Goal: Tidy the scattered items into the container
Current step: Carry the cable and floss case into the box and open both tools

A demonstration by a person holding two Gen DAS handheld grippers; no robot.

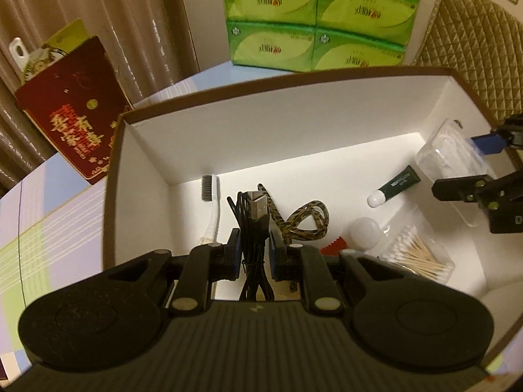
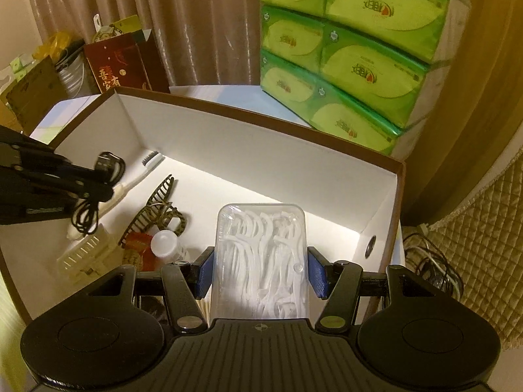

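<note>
**Both grippers hold items over the open box**

The left gripper (image 1: 255,258) has its jaws drawn narrow and clamped on a bundled black USB cable (image 1: 254,228), whose silver plug points up and away from the camera. The bundle hangs above the near left part of the white-lined cardboard box (image 1: 228,137), which stands open on a pastel striped tablecloth (image 1: 49,228).

The right gripper (image 2: 260,272) has its jaws about half spread, with the blue pads (image 2: 316,271) pressed against the two long sides of a clear plastic case of white dental floss picks (image 2: 261,261). The case sits over the right half of the box, tilted down toward the floor of it. From the left wrist camera the same case shows at the far right, between the right gripper's fingers.

Already lying in the box are a white toothbrush with dark bristles (image 1: 210,202) along the left wall, a leopard-print hair claw clip (image 1: 304,225) near the middle, a dark green tube with a white cap (image 1: 394,186) further right, a small white-capped bottle (image 1: 364,232) and a clear pack of cotton swabs (image 1: 415,258) at the near right. A small red item with a serrated edge (image 1: 333,245) shows just beside the bottle.

Behind the box stands a stack of green tissue packs (image 1: 313,19). To the far left, a dark red gift bag with gold characters (image 1: 72,114) leans before a beige curtain (image 1: 98,16). A quilted gold cushion (image 1: 474,49) sits at the far right.
</note>
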